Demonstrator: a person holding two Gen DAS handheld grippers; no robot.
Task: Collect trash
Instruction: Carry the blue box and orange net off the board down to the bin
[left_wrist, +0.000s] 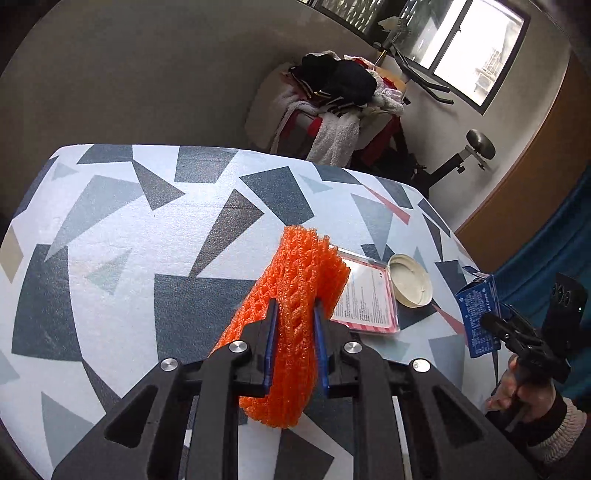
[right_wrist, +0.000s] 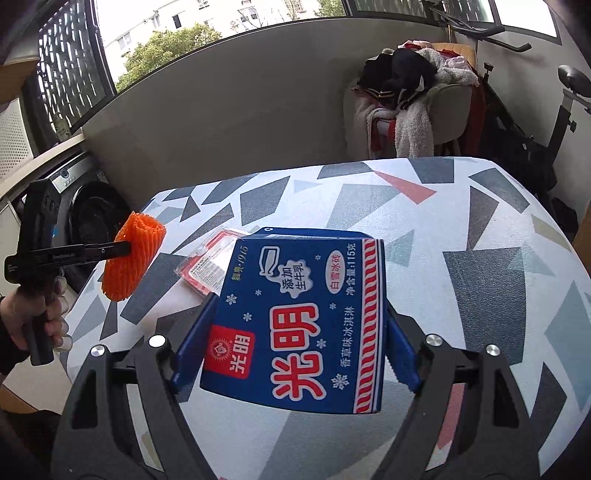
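Left gripper (left_wrist: 295, 310) clamped on an orange foam fruit net (left_wrist: 295, 306), blue pads squeezing the mesh from both sides so that it bulges above and below the fingers; net lifted clear of the table (left_wrist: 110, 229), as seen from the right wrist view, where it hangs at the end of the black fingers over the table's left edge. Right gripper (right_wrist: 299, 314) spread wide and gripping a blue ice cream carton (right_wrist: 295, 317), each blue pad pressed flat against one side of the box, printed face with white and red Chinese lettering turned up toward the camera, carton held above the tabletop. Same carton visible in the left wrist view at the far right, beside a bare hand (left_wrist: 517, 391) with a ribbed cuff around the gripper's handle. Lying on the patterned cloth of grey, navy and pink shards: a flat pink-edged packet (left_wrist: 365, 299) with a printed label, and just beside it on the right a round off-white lid (left_wrist: 410, 280) resting rim up, the two nearly touching. Beyond the table, against a grey wall, a chair heaped with clothes (left_wrist: 332, 99), an exercise bike (left_wrist: 476, 147) to its right, and windows (left_wrist: 472, 48) above. Washing machine (right_wrist: 85, 206) at the left in the right wrist view.
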